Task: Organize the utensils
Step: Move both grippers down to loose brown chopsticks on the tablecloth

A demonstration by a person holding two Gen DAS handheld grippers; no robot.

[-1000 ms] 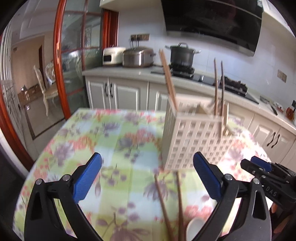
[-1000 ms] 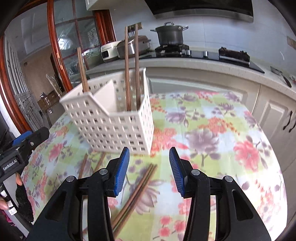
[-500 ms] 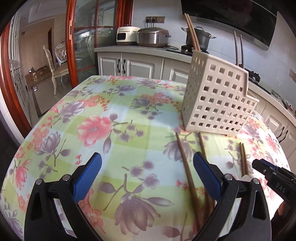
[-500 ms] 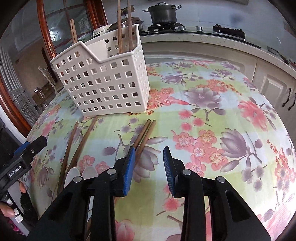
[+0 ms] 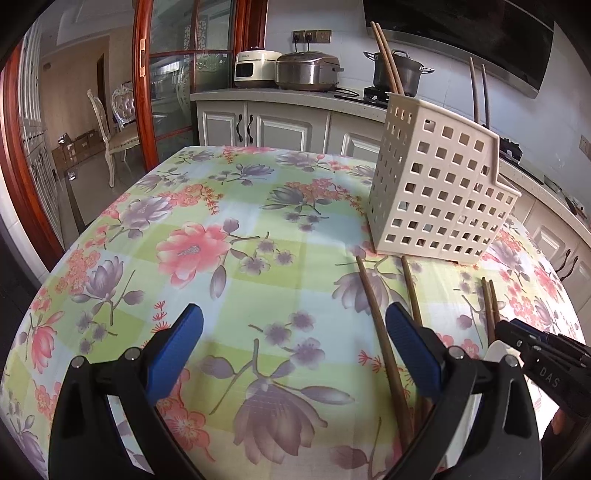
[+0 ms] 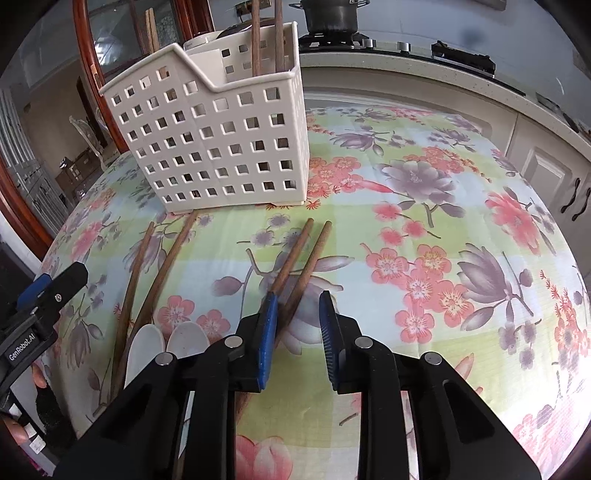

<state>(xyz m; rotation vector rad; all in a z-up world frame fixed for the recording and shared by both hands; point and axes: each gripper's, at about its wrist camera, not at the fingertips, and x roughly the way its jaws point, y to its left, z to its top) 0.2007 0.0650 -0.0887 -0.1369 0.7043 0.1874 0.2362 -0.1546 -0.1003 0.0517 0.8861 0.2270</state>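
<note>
The right hand-held gripper (image 6: 297, 332) hung low over the bench (image 6: 461, 229), its blue pads a narrow gap apart, and one chopstick of the near pair of chopsticks (image 6: 301, 258) ran back between them while its mate slipped behind the left pad; whether either pad touched wood could not be told. That pair lay flat on the floral cloth, tips pointing at the white utensil caddy (image 6: 218, 144) and stopping just short of it. To the caddy's near left, a second pair of chopsticks (image 6: 147, 280) angled back from its base, and two white spoons (image 6: 166, 343) lay beside their near ends. The left hand-held gripper (image 5: 291, 354) was spread wide, holding nothing, with bare cloth between its pads and the second pair running under its right finger. The caddy itself stood upright on the bench beyond both pairs, one pair of chopsticks (image 6: 266, 33) standing in its lower compartment and another pair (image 5: 386, 59) leaning out of its tall end. Behind the caddy, on the kitchen counter, a dark stockpot (image 5: 397, 72) sat on the hob, with a rice cooker (image 5: 306, 70) further left.
</note>
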